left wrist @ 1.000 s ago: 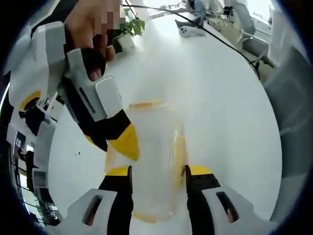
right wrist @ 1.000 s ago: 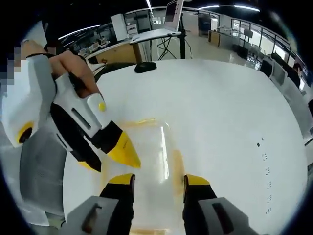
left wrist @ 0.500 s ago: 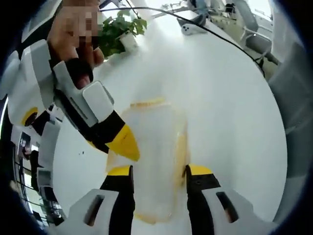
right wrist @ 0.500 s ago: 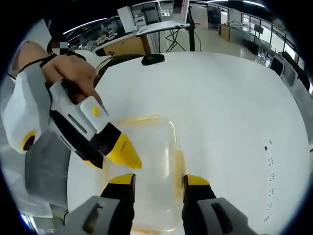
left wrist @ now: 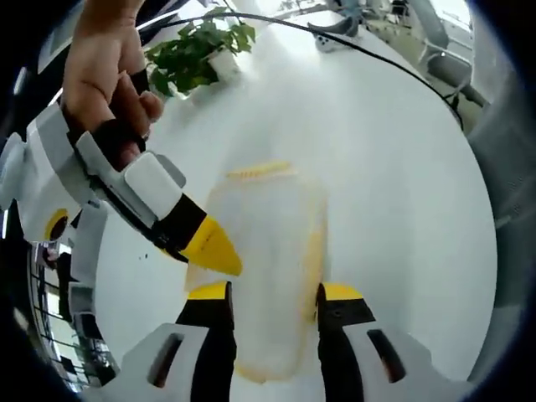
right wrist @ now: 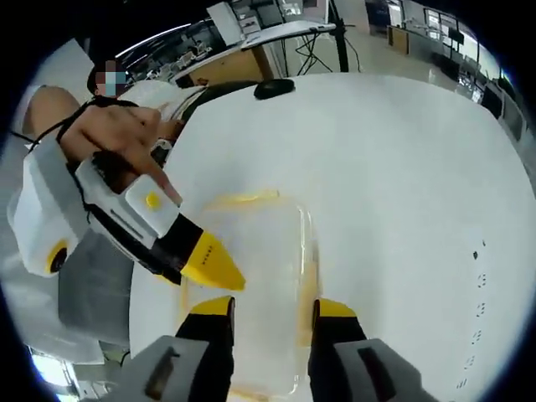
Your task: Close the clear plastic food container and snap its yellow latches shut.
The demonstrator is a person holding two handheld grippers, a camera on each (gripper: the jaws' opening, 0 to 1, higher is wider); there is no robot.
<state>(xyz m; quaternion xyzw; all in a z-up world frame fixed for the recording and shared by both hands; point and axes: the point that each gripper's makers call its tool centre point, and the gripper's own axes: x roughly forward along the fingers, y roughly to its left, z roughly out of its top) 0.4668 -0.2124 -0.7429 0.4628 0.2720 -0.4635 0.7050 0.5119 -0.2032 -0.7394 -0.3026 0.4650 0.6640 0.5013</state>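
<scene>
Where two grippers meet: one container (left wrist: 264,268) (lidded)

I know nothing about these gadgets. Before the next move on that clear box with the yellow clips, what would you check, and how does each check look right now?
1. Lid lying on the clear plastic food container: looks seated, ok.
2. Container standing flat on the white table: ok.
3. Left gripper straddling the container, jaws apart: ok.
4. Right gripper likewise straddling it, jaws apart: ok.
5. Yellow latches, such as the far one, snapped down: cannot tell.
6. Potted plant and black cable away from the container: ok.
</scene>
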